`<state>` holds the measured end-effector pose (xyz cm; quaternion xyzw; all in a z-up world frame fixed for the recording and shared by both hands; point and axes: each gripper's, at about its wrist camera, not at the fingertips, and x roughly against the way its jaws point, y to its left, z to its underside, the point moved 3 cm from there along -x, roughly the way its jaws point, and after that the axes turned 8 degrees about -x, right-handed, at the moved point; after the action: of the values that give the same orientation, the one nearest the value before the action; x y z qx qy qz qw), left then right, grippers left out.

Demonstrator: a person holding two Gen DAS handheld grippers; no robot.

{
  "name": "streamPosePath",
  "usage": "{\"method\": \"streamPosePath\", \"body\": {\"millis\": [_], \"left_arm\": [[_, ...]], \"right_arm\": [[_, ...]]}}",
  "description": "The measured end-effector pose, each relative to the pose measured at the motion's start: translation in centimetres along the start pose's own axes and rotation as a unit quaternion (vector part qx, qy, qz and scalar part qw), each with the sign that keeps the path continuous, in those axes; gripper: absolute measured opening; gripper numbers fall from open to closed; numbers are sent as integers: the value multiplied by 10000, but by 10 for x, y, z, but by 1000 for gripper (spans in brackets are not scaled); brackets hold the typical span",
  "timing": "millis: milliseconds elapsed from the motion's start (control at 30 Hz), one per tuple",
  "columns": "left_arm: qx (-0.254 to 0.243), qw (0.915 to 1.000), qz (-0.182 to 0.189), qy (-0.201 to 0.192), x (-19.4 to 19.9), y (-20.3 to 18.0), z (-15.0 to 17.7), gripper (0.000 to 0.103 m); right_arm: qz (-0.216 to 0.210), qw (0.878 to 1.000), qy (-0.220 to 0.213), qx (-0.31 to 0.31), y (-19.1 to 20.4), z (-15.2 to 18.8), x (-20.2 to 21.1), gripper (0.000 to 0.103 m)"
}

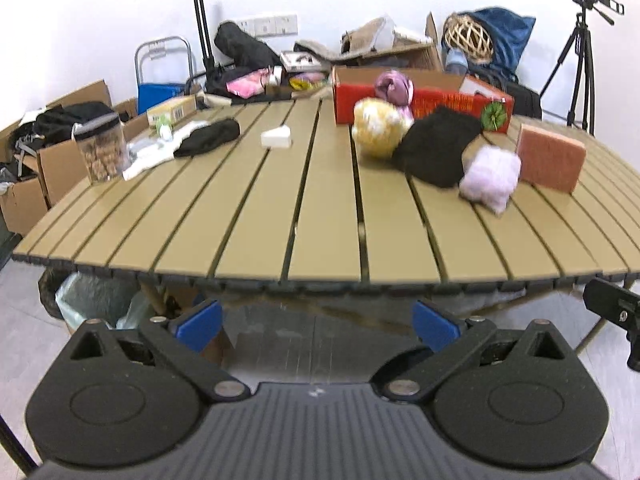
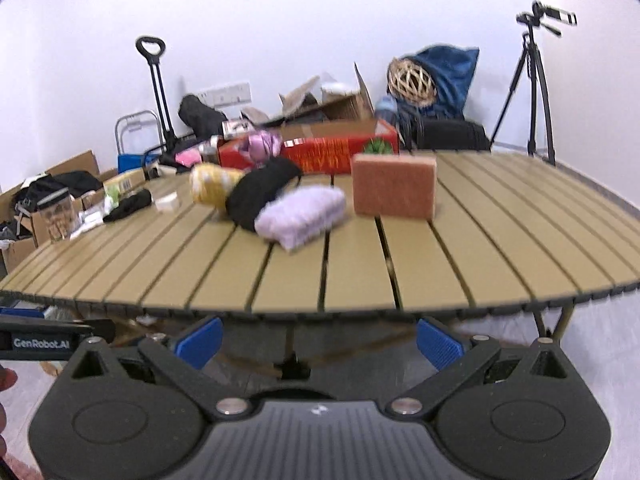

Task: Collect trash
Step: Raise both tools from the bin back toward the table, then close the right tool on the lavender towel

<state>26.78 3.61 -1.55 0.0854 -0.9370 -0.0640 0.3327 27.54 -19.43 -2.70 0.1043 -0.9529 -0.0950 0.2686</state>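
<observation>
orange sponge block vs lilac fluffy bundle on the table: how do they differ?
The orange sponge block is a crisp rectangular slab; the lilac fluffy bundle is rounded and shaggy. The sponge block stands upright on its long edge, while the bundle lies slumped on the slats. The bundle rests against a black cloth; the sponge block does not touch it. Both sit on the slatted table, untouched by either gripper.

We see a tan slatted table (image 1: 256,216). On its left part stand a jar (image 1: 102,148) and a black cloth (image 1: 208,138), with a white wedge (image 1: 276,137) near the middle. To the right lie a yellow ball (image 1: 378,128), a black bundle (image 1: 436,150), a lilac pad (image 1: 490,178) and an upright sponge (image 1: 550,158); a red box (image 1: 420,106) sits behind.
</observation>
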Motion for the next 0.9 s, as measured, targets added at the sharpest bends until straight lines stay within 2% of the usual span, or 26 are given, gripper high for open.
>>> {"method": "streamPosePath", "body": {"millis": [567,900], "left_arm": [[453,9974,-167,-535,-18,12,-51,103],[674,9962,-111,-535,-45,15,-61,103]], "right_arm": [[-41,9968,-750,265,23,-50,-29,103],[-49,9961,-882,13,17,-53,-73,103]]}}
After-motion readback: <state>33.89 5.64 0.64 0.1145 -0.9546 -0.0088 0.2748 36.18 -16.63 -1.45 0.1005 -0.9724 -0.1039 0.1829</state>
